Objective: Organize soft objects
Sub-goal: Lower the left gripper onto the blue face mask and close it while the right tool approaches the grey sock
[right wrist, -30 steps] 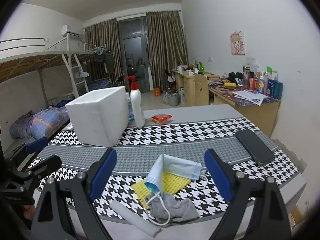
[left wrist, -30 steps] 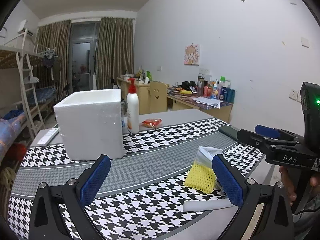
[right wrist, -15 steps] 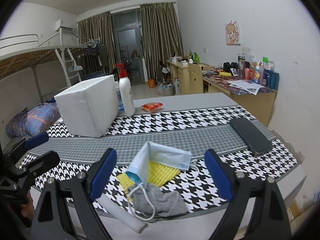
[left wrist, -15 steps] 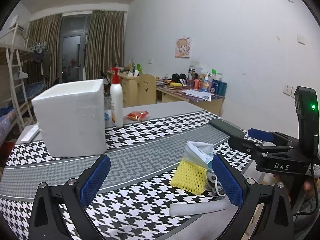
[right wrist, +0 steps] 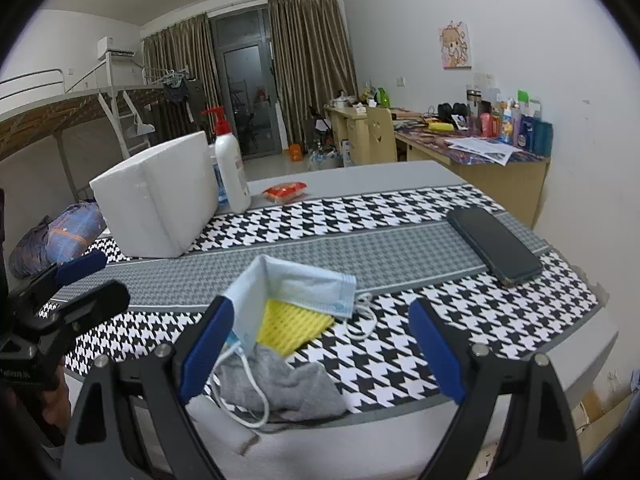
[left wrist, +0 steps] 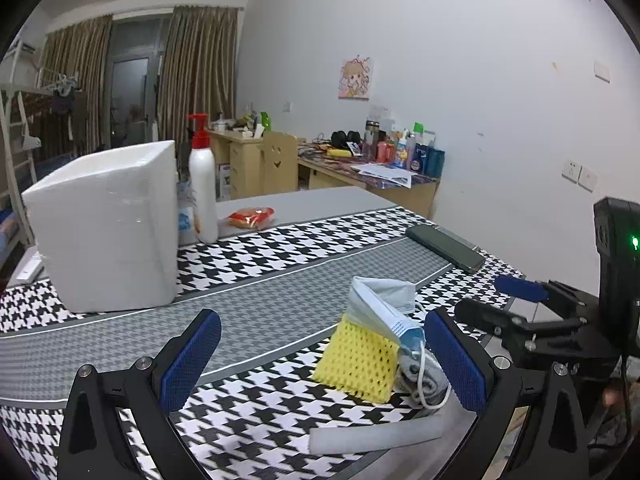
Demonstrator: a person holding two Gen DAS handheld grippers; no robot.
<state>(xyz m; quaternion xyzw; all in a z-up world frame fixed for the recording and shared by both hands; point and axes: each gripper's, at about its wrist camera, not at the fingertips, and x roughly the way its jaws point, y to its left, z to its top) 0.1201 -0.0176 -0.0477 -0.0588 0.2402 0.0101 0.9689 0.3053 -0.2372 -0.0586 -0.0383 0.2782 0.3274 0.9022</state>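
A pile of soft things lies near the front edge of the houndstooth table. It holds a light blue face mask (left wrist: pixel 380 300) (right wrist: pixel 288 284), a yellow mesh sponge (left wrist: pixel 356 360) (right wrist: pixel 292 324), a grey cloth (left wrist: pixel 420 376) (right wrist: pixel 288 388) and a white foam tube (left wrist: pixel 376 434) (right wrist: pixel 236 432). My left gripper (left wrist: pixel 322 328) is open, with the pile just ahead of its right finger. My right gripper (right wrist: pixel 322 312) is open too, low over the pile, and the mask touches its left finger. Neither holds anything. Each gripper also shows in the other's view: the right gripper (left wrist: pixel 500 300) and the left gripper (right wrist: pixel 86 284).
A white styrofoam box (left wrist: pixel 104 228) (right wrist: pixel 160 196) stands at the back left, with a white pump bottle (left wrist: pixel 202 188) (right wrist: pixel 230 172) and a red packet (left wrist: pixel 250 216) (right wrist: pixel 286 192) beside it. A dark phone (left wrist: pixel 444 248) (right wrist: pixel 492 246) lies at the right. A grey strip runs across the table's middle.
Both grippers have come lower and closer to the pile, which now fills more of each view. The left view has swung toward the right. Both stay open.
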